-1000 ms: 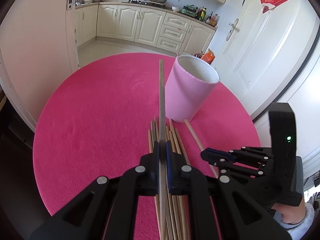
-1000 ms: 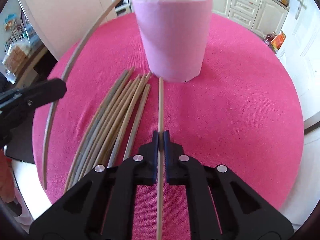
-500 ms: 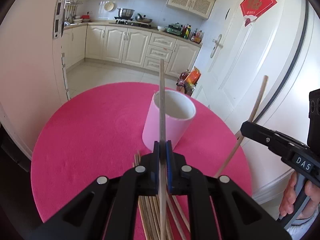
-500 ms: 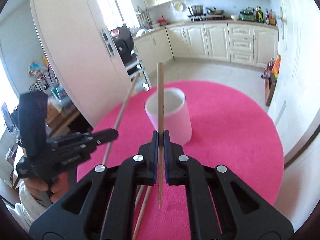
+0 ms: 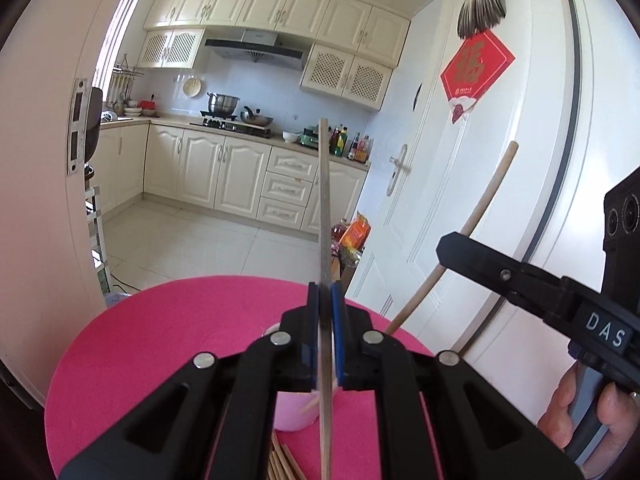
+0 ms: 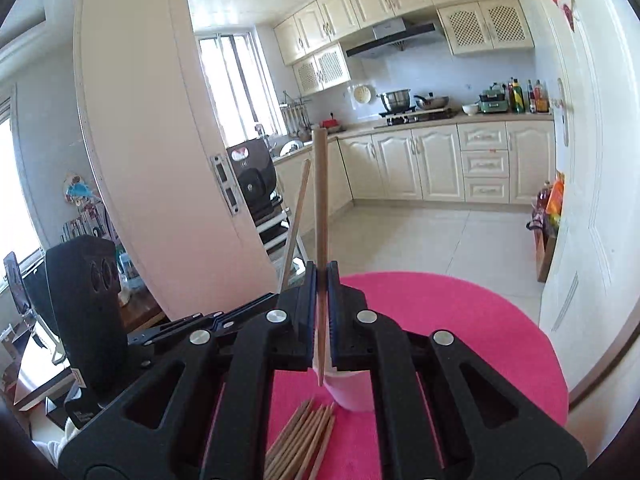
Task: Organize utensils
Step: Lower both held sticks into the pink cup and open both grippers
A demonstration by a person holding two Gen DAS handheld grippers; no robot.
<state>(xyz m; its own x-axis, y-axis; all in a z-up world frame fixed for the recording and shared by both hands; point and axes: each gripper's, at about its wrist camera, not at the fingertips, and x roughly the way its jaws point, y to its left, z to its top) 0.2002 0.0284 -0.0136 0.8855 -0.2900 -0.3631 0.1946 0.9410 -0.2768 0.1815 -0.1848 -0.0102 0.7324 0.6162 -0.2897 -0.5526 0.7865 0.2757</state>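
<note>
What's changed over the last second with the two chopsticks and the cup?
Both grippers, left and right, rose and tipped up, lifting their chopsticks off the table to above the cup. Nothing gripped or released. The cup and the pile stayed put.

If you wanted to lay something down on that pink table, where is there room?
The pink table is bare beyond and right of the pink cup. In the left wrist view its left side is bare too. It is crowded just in front of the cup, where loose chopsticks lie.
</note>
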